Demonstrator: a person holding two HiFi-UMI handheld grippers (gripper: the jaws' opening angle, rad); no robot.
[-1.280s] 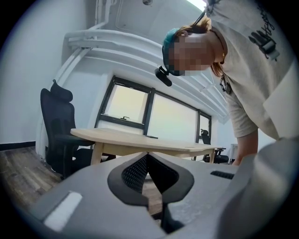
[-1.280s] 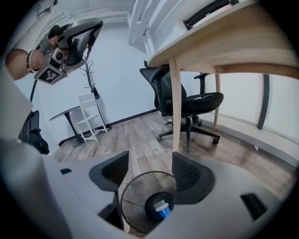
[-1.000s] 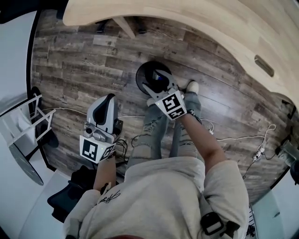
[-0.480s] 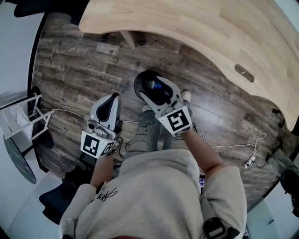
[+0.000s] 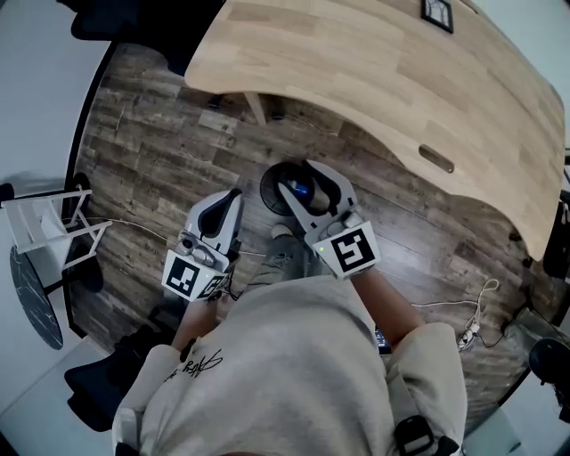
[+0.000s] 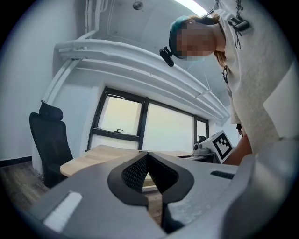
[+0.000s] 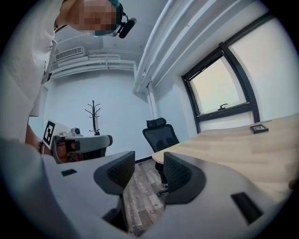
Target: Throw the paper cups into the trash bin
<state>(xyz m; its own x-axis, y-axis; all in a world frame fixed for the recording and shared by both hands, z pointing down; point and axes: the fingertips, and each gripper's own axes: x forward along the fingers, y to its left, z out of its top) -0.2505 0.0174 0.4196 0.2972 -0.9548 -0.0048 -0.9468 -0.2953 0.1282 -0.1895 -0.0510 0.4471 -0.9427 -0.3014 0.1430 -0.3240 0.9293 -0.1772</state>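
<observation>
A round black trash bin (image 5: 270,184) stands on the wood floor by the person's feet, with something blue (image 5: 301,189) lying inside it. No paper cup shows outside the bin. My right gripper (image 5: 299,178) hangs over the bin's mouth; its jaws are closing and nothing is between the pads (image 7: 180,172). My left gripper (image 5: 233,198) is held left of the bin, shut and empty, with its pads (image 6: 135,170) meeting at the tips. In each gripper view the other gripper shows: the left gripper (image 7: 79,142) and the right gripper's marker cube (image 6: 218,144).
A large curved wooden table (image 5: 374,80) fills the far side, with a small dark frame (image 5: 437,11) on it. A black office chair (image 7: 159,135) and a coat stand (image 7: 94,114) stand beyond. A white rack (image 5: 44,227) is at the left, and cables (image 5: 472,312) trail at the right.
The view has swung up so more of the table shows. The right gripper stays over the bin and its jaws have narrowed. The left gripper stays shut beside it.
</observation>
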